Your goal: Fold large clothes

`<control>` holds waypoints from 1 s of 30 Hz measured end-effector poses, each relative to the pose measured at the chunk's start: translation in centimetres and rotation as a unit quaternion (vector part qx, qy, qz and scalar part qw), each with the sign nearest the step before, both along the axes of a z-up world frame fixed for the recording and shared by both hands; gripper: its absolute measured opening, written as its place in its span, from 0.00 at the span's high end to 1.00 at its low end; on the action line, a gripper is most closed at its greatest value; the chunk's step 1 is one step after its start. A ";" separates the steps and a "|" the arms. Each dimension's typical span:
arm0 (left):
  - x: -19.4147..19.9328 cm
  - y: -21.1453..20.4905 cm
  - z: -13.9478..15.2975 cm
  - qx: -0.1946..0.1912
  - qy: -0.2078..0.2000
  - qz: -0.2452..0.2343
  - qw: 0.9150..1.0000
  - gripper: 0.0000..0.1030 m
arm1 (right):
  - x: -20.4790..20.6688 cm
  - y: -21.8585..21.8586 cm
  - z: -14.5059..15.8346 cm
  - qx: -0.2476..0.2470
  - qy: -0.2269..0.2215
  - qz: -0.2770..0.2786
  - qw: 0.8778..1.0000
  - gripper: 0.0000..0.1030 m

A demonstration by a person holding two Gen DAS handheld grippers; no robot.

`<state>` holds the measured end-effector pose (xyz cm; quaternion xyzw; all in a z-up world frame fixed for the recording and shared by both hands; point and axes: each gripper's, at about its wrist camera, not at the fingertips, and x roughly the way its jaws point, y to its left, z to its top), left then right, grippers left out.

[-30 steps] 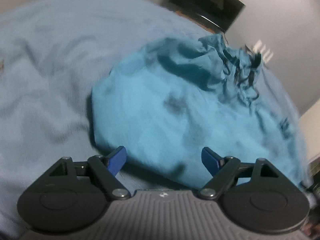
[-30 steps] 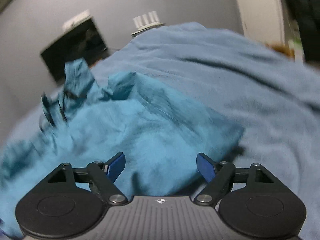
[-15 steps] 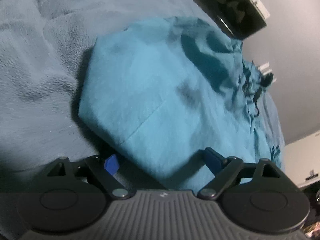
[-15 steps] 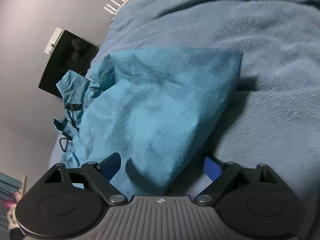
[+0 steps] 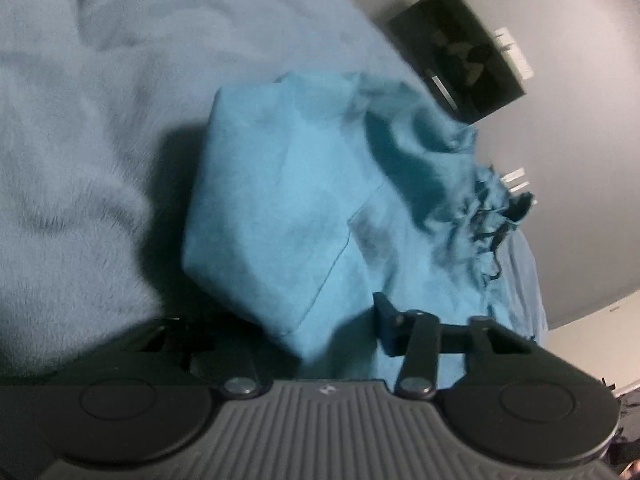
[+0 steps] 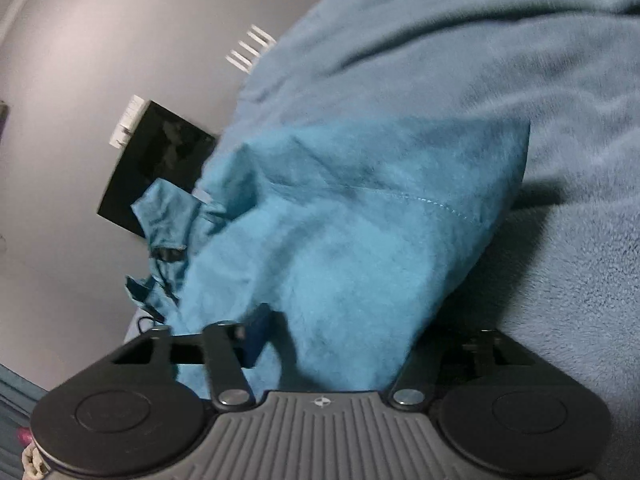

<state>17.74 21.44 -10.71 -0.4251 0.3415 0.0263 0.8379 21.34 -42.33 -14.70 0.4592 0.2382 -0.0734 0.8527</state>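
Lying bunched on a pale blue fleece blanket [image 5: 80, 140] is a teal garment [image 5: 304, 200], partly folded, with its gathered, drawstring end toward the black screen [image 5: 460, 52] that stands against the grey wall. The left gripper [image 5: 320, 328] sits at the near edge of the garment, its jaws closing with a fold of the cloth between them; one finger [image 5: 386, 320] lies on top of the fabric, the other is hidden under it. The right gripper [image 6: 336, 340] is at the garment's other near corner, its jaws likewise closing around the cloth, one blue finger [image 6: 256, 336] showing beside the fabric.
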 end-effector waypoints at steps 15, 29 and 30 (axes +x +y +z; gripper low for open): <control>-3.9 1.8 4.5 0.041 0.001 -0.038 0.998 0.95 | -2.5 1.8 5.4 -0.040 -0.020 0.038 0.998 0.94; -12.3 2.3 9.9 0.122 0.083 -0.103 0.984 0.86 | -8.2 1.0 10.3 -0.102 0.080 0.082 0.988 0.71; -12.5 2.6 10.2 0.128 0.091 -0.094 0.983 0.84 | -8.0 0.7 10.5 -0.108 0.095 0.072 0.987 0.57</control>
